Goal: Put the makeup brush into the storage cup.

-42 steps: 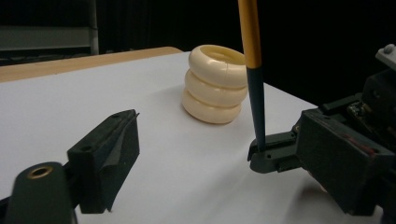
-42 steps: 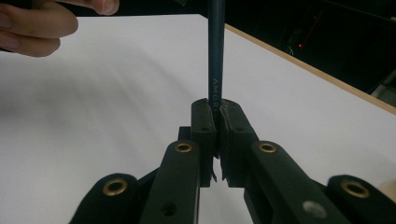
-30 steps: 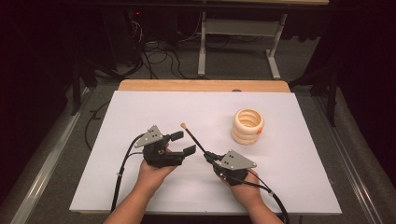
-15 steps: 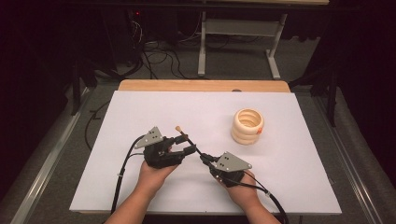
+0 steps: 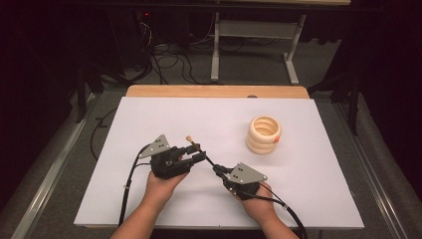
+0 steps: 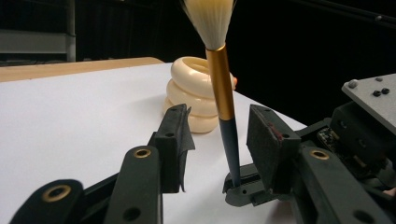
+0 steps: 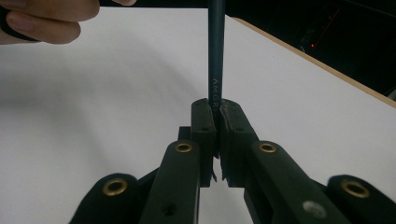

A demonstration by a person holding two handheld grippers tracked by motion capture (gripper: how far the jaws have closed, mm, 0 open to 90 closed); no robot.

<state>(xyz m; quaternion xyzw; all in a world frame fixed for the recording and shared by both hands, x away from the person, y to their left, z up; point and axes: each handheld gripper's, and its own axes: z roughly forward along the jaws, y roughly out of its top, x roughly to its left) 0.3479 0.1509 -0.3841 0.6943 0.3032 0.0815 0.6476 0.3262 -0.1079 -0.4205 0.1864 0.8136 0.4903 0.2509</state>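
On the white worktop (image 5: 164, 119), near its front edge, two black tools are held close together. A brush (image 6: 219, 79) with a dark handle, a gold band and pale bristles is gripped at the low end of its handle by the right tool (image 5: 218, 170). The jaws of that tool are pressed tight on the handle, as is seen in the right gripper view, where the handle (image 7: 215, 51) rises straight up from between them. The brush is lifted off the worktop and slants up toward the left tool (image 5: 197, 157). The jaws of the left tool are spread wide, and the brush handle is seen between them, touched by neither one. The bristle end (image 5: 189, 139) pokes out just past the left tool in the high view. A stack of cream rings (image 5: 263, 134) is set on the worktop, well apart from both tools, toward the right and farther back. A hand (image 5: 161, 184) is wrapped around the left tool from below.
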